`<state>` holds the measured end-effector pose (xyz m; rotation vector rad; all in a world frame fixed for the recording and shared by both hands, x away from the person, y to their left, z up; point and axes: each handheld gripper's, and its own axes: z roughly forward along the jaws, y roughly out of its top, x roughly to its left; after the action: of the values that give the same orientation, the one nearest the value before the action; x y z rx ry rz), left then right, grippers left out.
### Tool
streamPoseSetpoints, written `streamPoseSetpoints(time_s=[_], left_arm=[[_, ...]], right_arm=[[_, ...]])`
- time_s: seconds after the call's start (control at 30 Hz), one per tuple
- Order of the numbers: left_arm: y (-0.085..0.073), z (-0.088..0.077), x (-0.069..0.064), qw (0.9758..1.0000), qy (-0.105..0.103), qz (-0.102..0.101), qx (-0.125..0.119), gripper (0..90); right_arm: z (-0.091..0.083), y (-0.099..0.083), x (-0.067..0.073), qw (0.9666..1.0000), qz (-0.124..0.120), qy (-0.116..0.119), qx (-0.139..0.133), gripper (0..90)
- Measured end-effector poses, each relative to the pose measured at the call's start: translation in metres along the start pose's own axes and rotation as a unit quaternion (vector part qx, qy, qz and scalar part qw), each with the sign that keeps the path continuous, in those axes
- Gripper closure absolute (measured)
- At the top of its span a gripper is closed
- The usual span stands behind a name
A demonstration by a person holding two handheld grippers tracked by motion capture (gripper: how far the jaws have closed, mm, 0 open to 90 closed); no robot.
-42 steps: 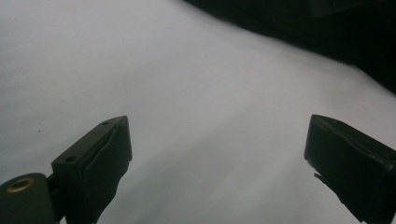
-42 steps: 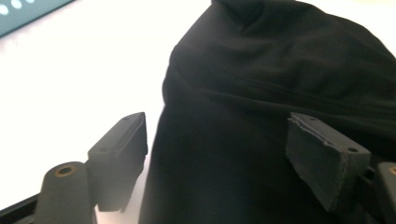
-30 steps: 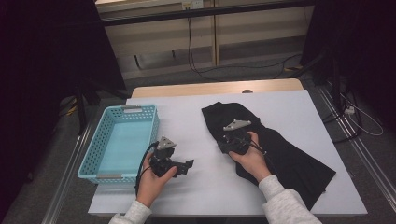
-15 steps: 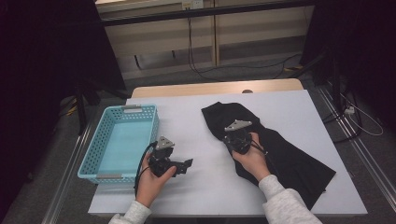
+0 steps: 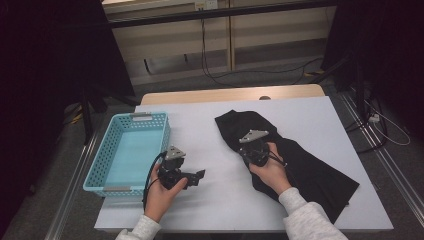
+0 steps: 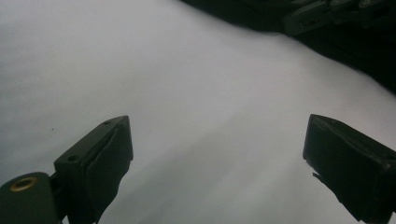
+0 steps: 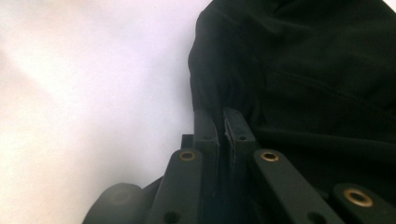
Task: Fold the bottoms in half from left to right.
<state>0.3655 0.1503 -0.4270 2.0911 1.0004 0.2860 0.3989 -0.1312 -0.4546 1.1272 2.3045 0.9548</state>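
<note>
A black cloth (image 5: 295, 160) lies flat on the white table (image 5: 220, 200), well to the right of the blue basket (image 5: 131, 152) when seen from the high view. Its long axis runs on a slant: one narrow end points toward the far side of the table and toward the basket, the other wider end points to the table's near right corner. The cloth is spread out, with a soft fold along its left edge.

The right gripper (image 5: 251, 153) sits at that left edge, on the side of the cloth that faces the basket, about midway along it. Its jaws have just been closing, and in the right gripper view they stand pressed together with a thin fold of the cloth's edge (image 7: 219, 100) pinched between the pads (image 7: 204, 126).

The left gripper (image 5: 197, 176) is held low over bare table just beside the basket's near right corner, between the basket and the cloth. It points toward the cloth. In the left gripper view its jaws stand wide apart, nothing between them but white table (image 6: 187, 93), with the cloth (image 6: 364, 56) dark at the top right.
</note>
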Motion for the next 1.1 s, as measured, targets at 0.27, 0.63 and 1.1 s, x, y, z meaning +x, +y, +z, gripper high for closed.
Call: streamPoseSetpoints(time_s=[0.27, 0.63, 1.1], left_arm=[[0.0, 0.0, 0.002, 1.0, -0.002, -0.002, 0.005, 8.3], [0.002, -0.002, 0.003, 1.0, 0.001, -0.002, 0.001, 8.3], [0.019, -0.018, 0.001, 0.9991, 0.009, -0.035, -0.022, 7.7]], right_arm=[[-0.002, 0.001, 0.008, 0.9997, -0.004, 0.023, -0.005, 87.0], [-0.003, 0.002, 0.02, 0.9987, -0.023, 0.046, -0.002, 87.5], [-0.024, -0.004, 0.069, 0.9869, -0.083, 0.138, -0.002, 87.5]])
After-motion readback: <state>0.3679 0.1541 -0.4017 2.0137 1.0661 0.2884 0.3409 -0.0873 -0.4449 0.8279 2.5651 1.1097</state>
